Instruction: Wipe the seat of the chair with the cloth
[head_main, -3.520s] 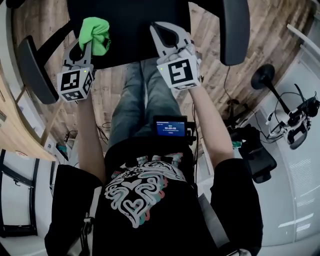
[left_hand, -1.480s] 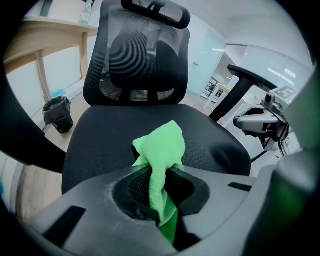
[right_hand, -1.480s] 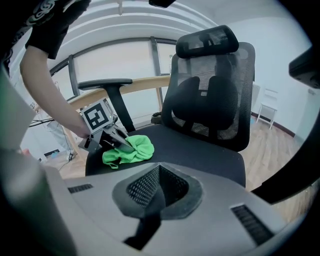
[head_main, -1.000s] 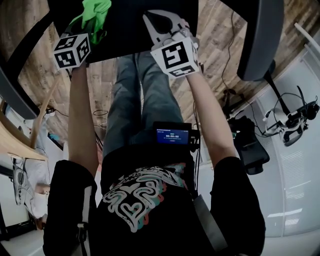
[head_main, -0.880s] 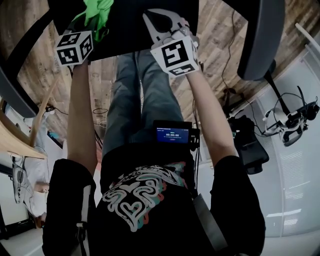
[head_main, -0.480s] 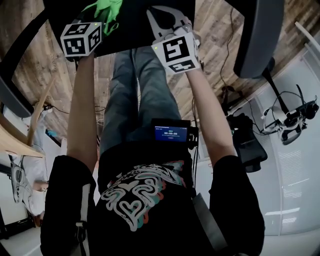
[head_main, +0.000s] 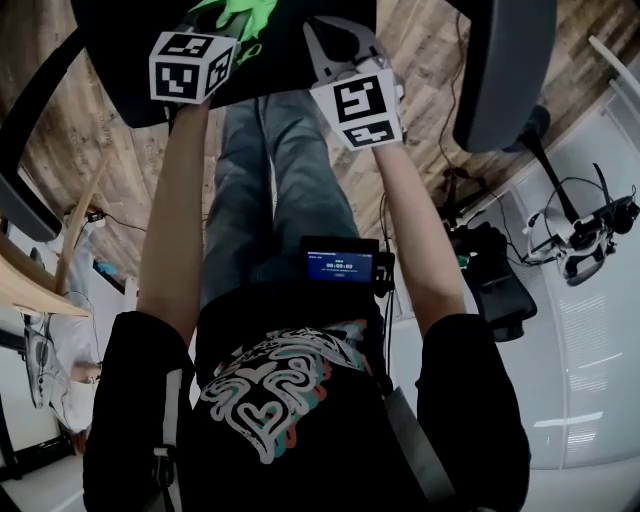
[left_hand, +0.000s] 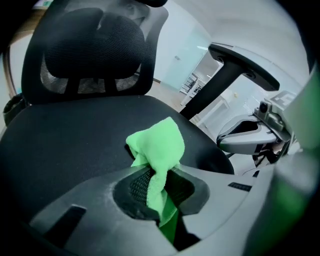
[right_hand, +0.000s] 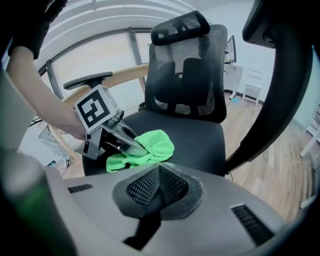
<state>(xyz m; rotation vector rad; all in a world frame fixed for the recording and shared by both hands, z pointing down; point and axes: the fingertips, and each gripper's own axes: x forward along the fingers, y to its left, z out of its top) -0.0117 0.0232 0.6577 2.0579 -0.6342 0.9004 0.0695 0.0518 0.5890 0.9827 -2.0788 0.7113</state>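
Green cloth (left_hand: 157, 147) is being pinched between the jaws of the left hand-held gripper (left_hand: 155, 176). A strip of it is being trapped in the narrow gap, while the bunched remainder is being pressed onto the black seat (left_hand: 65, 145) of the chair, toward the front of the cushion. The right hand-held gripper (right_hand: 159, 176) is being held just beside it, apart from the cloth, its jaws closed together with nothing between them. The seat surface is being shown as dark, matte, finely woven fabric. Behind it, the mesh backrest (right_hand: 187, 75) and the headrest (right_hand: 180, 21) are being seen upright, and a black armrest (left_hand: 242, 62) is being carried on a slanted post at the seat's side. Beneath the chair, a floor of wooden planks (head_main: 100, 120) is being shown. Further back, a curved bench (right_hand: 127, 75) of pale wood is being seen in front of a wall of large glass panes (right_hand: 100, 45). A small lit screen (head_main: 340, 265) is being worn at the person's waist.
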